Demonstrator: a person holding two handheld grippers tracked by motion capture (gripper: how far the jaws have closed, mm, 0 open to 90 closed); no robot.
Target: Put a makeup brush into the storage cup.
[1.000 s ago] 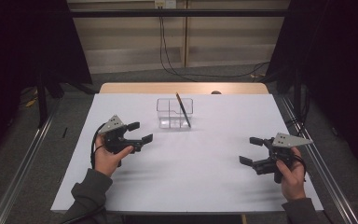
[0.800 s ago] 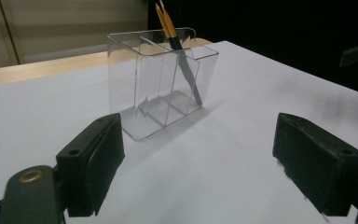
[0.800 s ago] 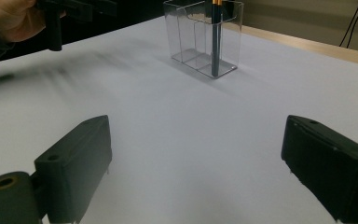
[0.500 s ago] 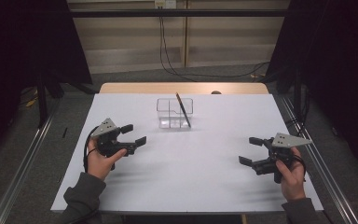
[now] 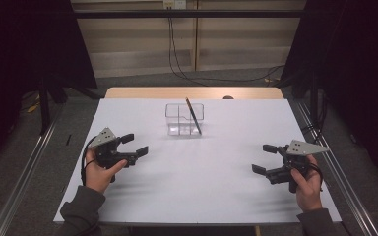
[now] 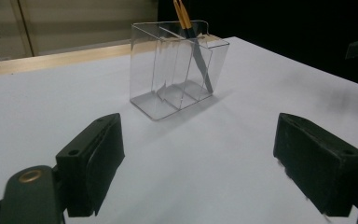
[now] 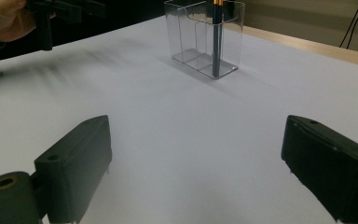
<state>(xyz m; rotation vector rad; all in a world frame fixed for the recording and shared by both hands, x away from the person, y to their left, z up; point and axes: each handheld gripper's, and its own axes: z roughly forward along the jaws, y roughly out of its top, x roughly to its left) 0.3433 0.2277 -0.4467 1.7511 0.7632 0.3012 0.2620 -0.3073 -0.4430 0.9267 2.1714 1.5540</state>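
A person sits at the table (image 5: 192, 196), which is covered with a white sheet, and holds one gripper in each hand. The left gripper (image 5: 134, 145) is over the left part of the sheet, near the front, and its jaws point to the right and a little away from the person. The jaws are wide apart and nothing is between them; in the left gripper view the white sheet shows in the gap. The right gripper (image 5: 265, 158) is over the right part of the sheet, close to the right edge, and its jaws point to the left. These jaws are also wide apart and hold nothing.

The clear box (image 5: 184, 118) stands upright on the sheet at the far middle of the table, well apart from both grippers. It has thin walls inside that divide it into compartments. A pen (image 5: 193, 114), dark with a yellow band near its top, stands tilted in the right end compartment of the box, as seen from the high view. Its lower end rests on the bottom of the box and its top rises above the rim.

Each hand grips the gripper's handle, and dark sleeves cover the forearms.
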